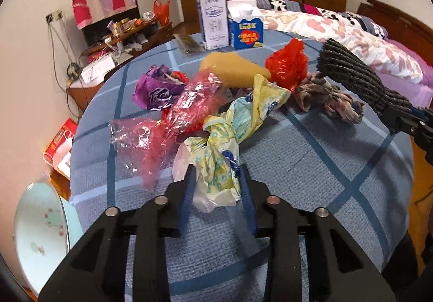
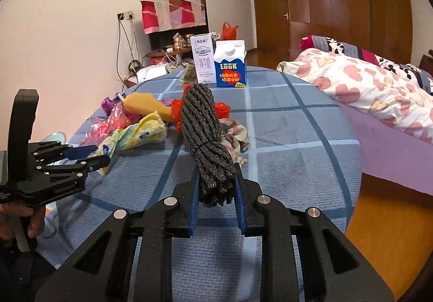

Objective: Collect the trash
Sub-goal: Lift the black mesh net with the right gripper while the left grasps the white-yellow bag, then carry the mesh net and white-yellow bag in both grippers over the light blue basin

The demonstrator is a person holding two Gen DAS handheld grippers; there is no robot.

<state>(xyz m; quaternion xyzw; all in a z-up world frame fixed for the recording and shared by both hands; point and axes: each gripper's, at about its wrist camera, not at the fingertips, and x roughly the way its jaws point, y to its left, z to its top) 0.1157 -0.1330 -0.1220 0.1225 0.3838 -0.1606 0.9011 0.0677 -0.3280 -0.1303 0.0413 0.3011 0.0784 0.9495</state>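
My left gripper is shut on a crumpled yellow patterned plastic bag, which trails over the round blue checked table. My right gripper is shut on a grey knitted cloth and holds it above the table; the cloth also shows in the left wrist view. Other trash lies mid-table: a pink cellophane wrap, a purple bag, a red plastic bag, a yellow sponge-like lump and a plaid rag.
Two cartons, one white and one blue, stand at the table's far edge. A pale basin sits low at the left. A bed lies to the right; a cluttered cabinet stands by the wall.
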